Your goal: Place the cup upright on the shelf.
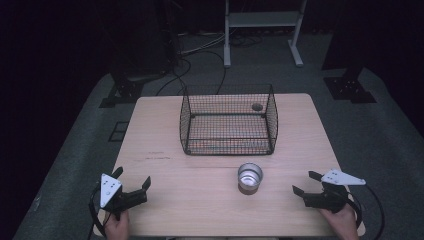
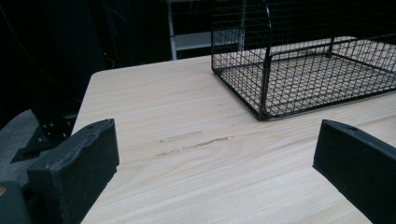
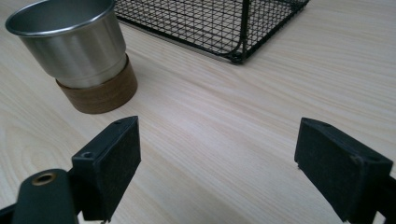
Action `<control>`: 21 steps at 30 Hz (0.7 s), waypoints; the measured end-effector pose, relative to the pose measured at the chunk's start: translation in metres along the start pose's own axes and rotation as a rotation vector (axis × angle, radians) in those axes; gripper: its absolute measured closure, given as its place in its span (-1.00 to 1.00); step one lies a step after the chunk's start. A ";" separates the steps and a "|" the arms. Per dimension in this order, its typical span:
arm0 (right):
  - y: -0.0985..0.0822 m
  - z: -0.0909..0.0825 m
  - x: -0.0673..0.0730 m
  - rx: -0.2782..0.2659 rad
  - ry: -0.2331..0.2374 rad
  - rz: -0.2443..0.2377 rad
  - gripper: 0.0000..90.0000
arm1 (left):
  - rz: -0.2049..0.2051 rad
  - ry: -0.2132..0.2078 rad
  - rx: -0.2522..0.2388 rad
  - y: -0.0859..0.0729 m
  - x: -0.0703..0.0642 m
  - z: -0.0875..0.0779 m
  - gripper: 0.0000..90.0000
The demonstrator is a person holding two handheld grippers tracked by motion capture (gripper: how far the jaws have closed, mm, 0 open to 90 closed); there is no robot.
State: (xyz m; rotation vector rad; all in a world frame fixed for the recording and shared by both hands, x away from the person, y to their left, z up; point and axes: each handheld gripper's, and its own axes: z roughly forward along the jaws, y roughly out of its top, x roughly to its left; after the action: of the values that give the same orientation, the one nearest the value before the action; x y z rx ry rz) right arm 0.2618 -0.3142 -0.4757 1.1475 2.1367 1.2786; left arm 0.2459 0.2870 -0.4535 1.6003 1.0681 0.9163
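Cup: one steel cup [image 1: 250,176] with a polished tapered wall, a rolled rim and a brown wooden base stood upright on the worktop [image 1: 165,175], just in front of the basket and between the two grippers.
Basket: one black wire-mesh basket [image 1: 228,120], open-topped, sat at the worktop's far middle; a small dark round spot showed near its far right corner.
Left gripper [image 1: 134,184]: one, at the near left edge, fingers [image 2: 74,163] spread wide, holding nothing.
Right gripper [image 1: 307,183]: one, at the near right edge, fingers [image 3: 109,158] spread wide, holding nothing, apart from the cup.
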 end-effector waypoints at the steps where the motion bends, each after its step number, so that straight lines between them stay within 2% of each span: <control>1: 0.001 0.000 0.002 -0.002 0.009 -0.006 -0.70 | 0.005 -0.002 0.000 0.000 -0.001 0.000 -1.00; 15: 0.012 0.009 0.024 0.009 0.058 -0.079 -0.71 | 0.002 -0.005 0.000 0.000 -0.001 0.001 -1.00; 21: 0.018 0.015 0.039 0.016 0.092 -0.117 -0.72 | 0.000 -0.005 0.000 0.000 -0.001 0.001 -1.00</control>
State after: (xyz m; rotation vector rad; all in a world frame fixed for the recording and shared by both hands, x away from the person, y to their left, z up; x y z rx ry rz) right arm 0.2567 -0.2703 -0.4651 0.9713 2.2484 1.2860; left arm 0.2468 0.2855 -0.4537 1.6023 1.0646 0.9119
